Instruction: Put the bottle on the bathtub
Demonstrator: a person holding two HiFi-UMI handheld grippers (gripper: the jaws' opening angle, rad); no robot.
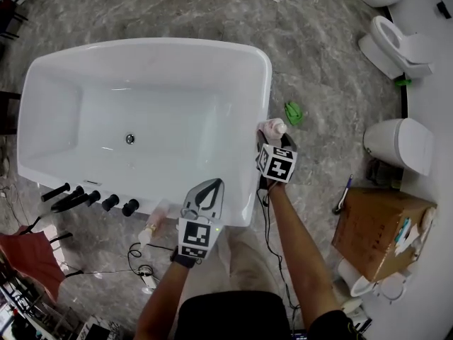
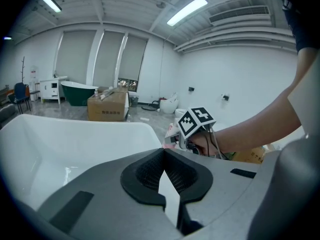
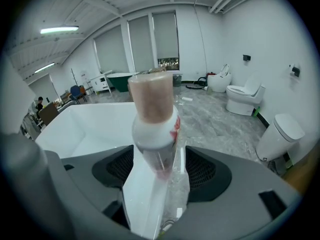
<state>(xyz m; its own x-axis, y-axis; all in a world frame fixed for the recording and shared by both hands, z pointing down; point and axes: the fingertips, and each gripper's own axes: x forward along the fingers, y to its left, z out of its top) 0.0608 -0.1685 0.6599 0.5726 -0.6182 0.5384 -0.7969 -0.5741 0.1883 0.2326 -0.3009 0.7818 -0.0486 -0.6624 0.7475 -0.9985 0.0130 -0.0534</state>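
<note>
The right gripper (image 3: 157,156) has its jaws closed on the lower body of the bottle (image 3: 152,119), one pad pressed to each side. The bottle's long axis runs along the jaws, and its brownish-pink cap points out past the jaw tips, away from the gripper's body. The white upper part, with a bit of red print, also stands clear beyond the tips. Directly under the jaws, running on ahead of them, lies the white rim of the bathtub (image 3: 90,119). Whether the bottle's base touches that rim cannot be told. In the head view the bottle (image 1: 273,127) sits just ahead of the right gripper (image 1: 271,139), at the outer edge of the bathtub (image 1: 262,69), cap end up toward the camera. The left gripper (image 2: 163,156) has its jaws brought together, tips meeting with nothing between them. Ahead of those jaws are the tub's basin (image 2: 75,134) and, off to their right, the right gripper's marker cube (image 2: 197,121).
</note>
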